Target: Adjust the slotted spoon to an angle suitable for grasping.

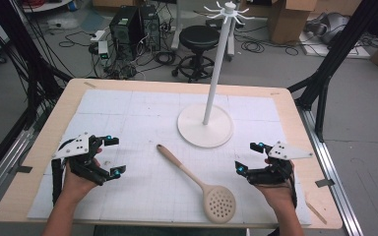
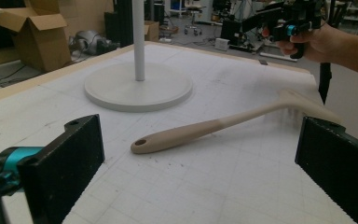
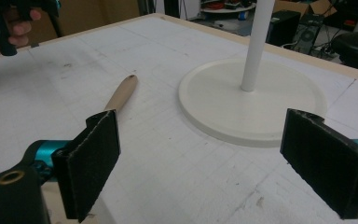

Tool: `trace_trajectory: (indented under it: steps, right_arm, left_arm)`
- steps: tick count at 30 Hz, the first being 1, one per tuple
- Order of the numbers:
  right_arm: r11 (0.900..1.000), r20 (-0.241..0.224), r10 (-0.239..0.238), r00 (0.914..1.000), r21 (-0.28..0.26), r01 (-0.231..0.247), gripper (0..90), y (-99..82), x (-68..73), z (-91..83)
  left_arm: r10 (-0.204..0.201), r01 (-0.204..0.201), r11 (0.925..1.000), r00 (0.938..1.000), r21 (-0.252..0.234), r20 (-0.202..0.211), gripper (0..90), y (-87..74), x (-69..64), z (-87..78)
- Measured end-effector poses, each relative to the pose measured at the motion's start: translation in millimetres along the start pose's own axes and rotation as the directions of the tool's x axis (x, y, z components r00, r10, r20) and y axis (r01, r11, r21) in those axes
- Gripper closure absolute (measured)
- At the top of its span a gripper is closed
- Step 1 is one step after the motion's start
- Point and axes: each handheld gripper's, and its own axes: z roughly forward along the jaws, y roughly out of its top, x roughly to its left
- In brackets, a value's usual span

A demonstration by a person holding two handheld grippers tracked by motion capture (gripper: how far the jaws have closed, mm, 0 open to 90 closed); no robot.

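high view: skimmer spoon (image 1: 197, 184) handle up-left

A research lab: computer towers (image 1: 134, 27) and loose cables (image 1: 263, 46) on a grey floor (image 1: 364, 113), cardboard boxes (image 1: 288, 19), a stool (image 1: 198, 46), and black frame struts (image 1: 332, 54) flanking the gridded surface (image 1: 142, 113).

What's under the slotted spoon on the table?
The spoon lies flat on the white gridded mat; nothing else shows beneath it. The patch of mat directly under its perforated head is covered.
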Motion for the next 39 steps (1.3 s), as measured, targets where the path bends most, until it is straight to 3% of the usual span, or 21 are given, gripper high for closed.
trace_trajectory:
  steps: [10,15,22,27,33,39]
  right_arm:
    - [0.9998,0.01,-0.004,0.9999,0.017,0.004,10.5,-1.4,-0.5,-0.6]
    - [0.9996,-0.001,-0.007,1.0,0.029,0.007,10.5,2.6,6.7,1.7]
    - [0.9982,-0.03,-0.025,0.9992,0.054,0.027,10.5,16.9,16.9,13.4]
    - [0.9949,-0.043,-0.031,0.9986,0.095,0.035,10.5,32.8,27.4,29.1]
    - [0.9789,-0.079,-0.08,0.9937,0.182,0.093,10.5,53.4,42.9,64.1]
    - [0.9499,-0.124,-0.129,0.9839,0.27,0.158,10.5,68.7,56.0,91.3]
  left_arm:
    - [-0.003,0.003,1.0,0.9999,-0.006,-0.011,1.7,1.1,2.3,2.5]
    - [0.001,-0.001,1.0,1.0,-0.003,-0.008,1.7,1.6,1.4,1.8]
    - [0.014,-0.014,0.9997,0.9998,0.019,-0.014,1.7,1.9,-0.1,2.7]
    - [0.018,-0.018,0.9998,0.9997,0.01,-0.017,1.7,3.4,0.7,2.1]
    - [0.008,-0.008,1.0,0.9999,-0.003,-0.014,1.7,4.0,1.6,1.5]
    - [0.008,-0.008,1.0,0.9999,-0.005,-0.015,1.7,4.5,1.9,0.6]
